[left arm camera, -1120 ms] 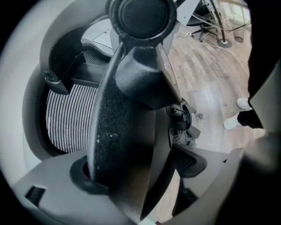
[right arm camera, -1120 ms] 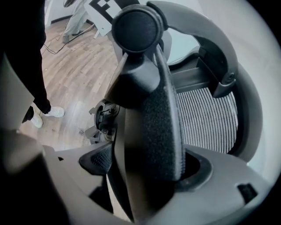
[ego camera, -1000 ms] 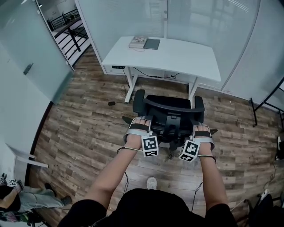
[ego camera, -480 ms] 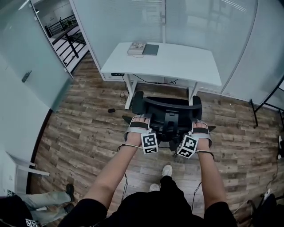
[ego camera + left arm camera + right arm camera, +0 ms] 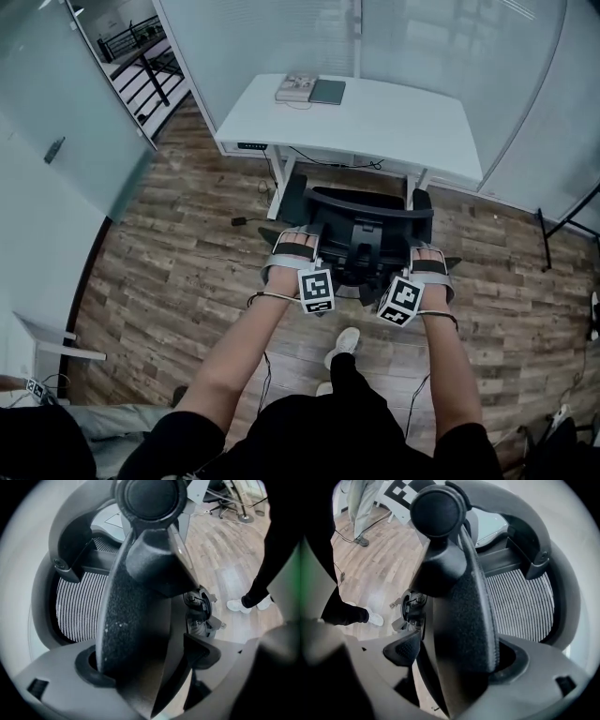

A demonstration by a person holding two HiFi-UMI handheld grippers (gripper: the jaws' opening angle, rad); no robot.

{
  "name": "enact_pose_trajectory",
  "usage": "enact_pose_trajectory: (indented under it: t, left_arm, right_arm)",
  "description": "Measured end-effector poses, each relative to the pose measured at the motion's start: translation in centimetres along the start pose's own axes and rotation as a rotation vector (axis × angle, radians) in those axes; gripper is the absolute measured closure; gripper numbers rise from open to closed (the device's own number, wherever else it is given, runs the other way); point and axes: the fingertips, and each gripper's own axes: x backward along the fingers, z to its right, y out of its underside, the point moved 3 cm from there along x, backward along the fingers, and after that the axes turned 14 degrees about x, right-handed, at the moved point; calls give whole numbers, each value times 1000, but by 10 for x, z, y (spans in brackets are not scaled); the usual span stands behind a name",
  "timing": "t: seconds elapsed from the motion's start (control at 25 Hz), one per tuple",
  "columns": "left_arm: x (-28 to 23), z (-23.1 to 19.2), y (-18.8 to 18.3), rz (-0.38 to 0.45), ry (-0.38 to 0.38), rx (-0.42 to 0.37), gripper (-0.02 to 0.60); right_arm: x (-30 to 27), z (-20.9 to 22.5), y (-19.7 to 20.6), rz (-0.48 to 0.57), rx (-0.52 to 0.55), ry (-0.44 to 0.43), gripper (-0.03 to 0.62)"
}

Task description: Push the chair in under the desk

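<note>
A black mesh office chair stands in front of the white desk, its seat front at the desk's near edge. My left gripper is at the left side of the chair's back and my right gripper at the right side. In the left gripper view the back's black frame bar fills the gap between the jaws of my left gripper. The right gripper view shows the same bar between the jaws of my right gripper. Both pairs of jaws sit against the bar.
Books and a dark notebook lie on the desk's far edge. Glass walls stand behind and to the left. A cable plug lies on the wood floor left of the chair. My shoe is behind the chair base.
The chair and both grippers have moved forward toward the desk. The person has stepped forward, one foot now just behind the chair.
</note>
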Motion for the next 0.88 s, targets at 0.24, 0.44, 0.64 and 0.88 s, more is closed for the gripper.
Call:
enact_pose_trajectory:
  t: [0.24,0.44,0.64,0.88]
  left_arm:
    - [-21,-15,12,-8,2,7,127]
    - [-44,-33,16,-4,-1,8,127]
    - [-69,-53,28,-1,12,-4,127]
    - [-92,-74,32,3,-28,13,127]
  right_arm:
    - [-26,14,-8,20,10,-25,158]
    - [-47,29,-8,7,32,-56,184]
    - [-71,45,-17,2,46,-56,181]
    - [-95,67,-17,4,58,-59,180]
